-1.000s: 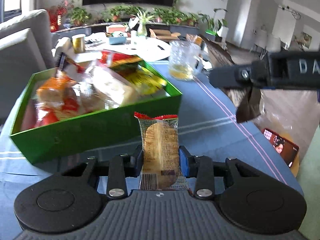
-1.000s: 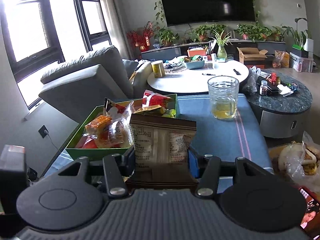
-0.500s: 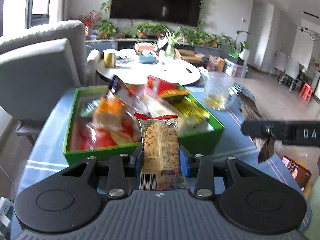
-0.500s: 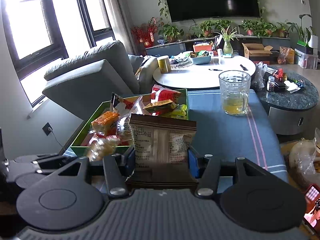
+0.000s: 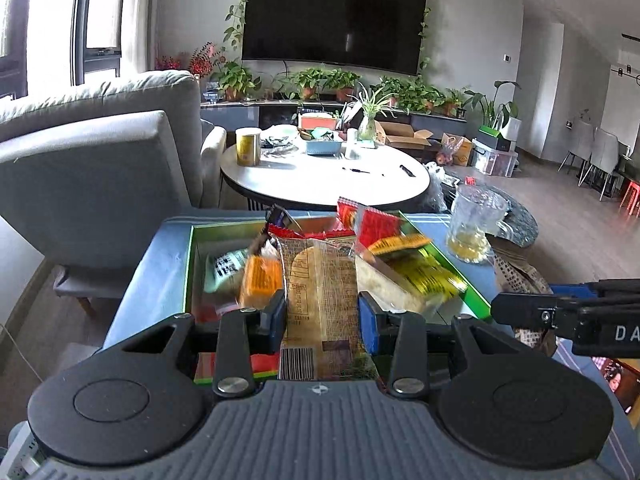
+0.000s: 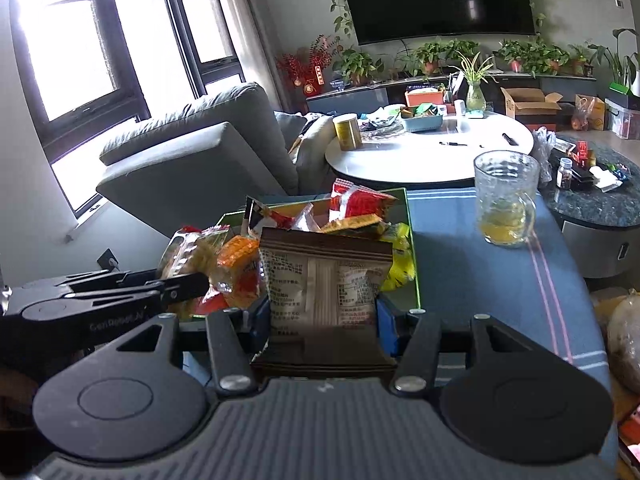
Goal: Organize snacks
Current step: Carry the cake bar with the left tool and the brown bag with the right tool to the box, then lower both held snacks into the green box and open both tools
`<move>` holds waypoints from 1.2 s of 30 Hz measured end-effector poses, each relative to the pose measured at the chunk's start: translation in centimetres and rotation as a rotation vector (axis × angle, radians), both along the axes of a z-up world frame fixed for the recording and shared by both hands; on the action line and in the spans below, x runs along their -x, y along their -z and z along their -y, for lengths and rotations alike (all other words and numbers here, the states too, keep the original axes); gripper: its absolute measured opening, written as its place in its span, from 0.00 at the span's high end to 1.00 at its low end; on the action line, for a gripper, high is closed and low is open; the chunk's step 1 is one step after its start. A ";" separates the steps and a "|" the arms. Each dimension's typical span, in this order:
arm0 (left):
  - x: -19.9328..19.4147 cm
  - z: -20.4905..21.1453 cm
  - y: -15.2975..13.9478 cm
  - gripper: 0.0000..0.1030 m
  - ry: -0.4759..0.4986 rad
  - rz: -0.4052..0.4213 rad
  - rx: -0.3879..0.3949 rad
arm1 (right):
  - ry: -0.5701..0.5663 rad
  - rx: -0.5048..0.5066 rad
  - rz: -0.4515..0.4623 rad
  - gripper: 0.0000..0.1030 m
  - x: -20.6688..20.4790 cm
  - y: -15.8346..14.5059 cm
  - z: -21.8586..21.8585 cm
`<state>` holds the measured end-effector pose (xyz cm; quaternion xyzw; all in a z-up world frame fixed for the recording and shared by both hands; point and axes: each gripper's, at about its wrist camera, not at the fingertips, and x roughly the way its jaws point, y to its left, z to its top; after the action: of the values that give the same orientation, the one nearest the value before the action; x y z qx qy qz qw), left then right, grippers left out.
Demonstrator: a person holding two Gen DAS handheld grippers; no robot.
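My left gripper [image 5: 322, 316] is shut on a clear bread packet with a red top seal [image 5: 320, 288], held upright over the near part of the green box [image 5: 188, 276]. The box holds several snack packets: orange [image 5: 260, 280], red [image 5: 372, 224], yellow [image 5: 432, 276]. My right gripper [image 6: 322, 314] is shut on a brown-and-white snack packet [image 6: 324, 280], held just before the box's near edge [image 6: 416, 280]. The left gripper [image 6: 176, 286] shows at the left of the right wrist view; the right gripper [image 5: 496, 308] shows at the right of the left wrist view.
The box sits on a blue cloth-covered table [image 6: 480, 280]. A glass mug with yellow liquid [image 6: 505, 200] stands to the right of the box. A grey sofa [image 5: 88, 176] is at the left, a round white table [image 5: 324, 176] behind, and bagged items [image 6: 624, 336] lie off the right edge.
The left gripper has risen and moved forward with the bread packet, from in front of the box to over it. The right gripper has edged closer to the box, still holding its packet.
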<state>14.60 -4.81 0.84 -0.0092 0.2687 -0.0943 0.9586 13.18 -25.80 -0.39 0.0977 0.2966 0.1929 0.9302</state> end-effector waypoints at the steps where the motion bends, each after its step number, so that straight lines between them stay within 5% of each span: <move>1: -0.3 -0.1 -0.1 0.66 -0.003 0.002 -0.002 | 0.000 0.001 0.002 0.34 -0.1 -0.1 -0.1; 19: -5.9 -4.1 -1.6 0.66 -0.099 0.019 0.006 | -0.021 -0.005 0.000 0.34 -3.5 0.0 -2.5; 36: -10.6 -4.6 2.1 0.66 -0.123 -0.080 -0.018 | -0.018 0.032 -0.004 0.34 -6.9 0.4 -4.1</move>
<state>25.24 -0.18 -1.27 -0.0209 0.3064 -0.0326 0.9511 20.12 -21.72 -0.76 0.0804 0.3022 0.1963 0.9293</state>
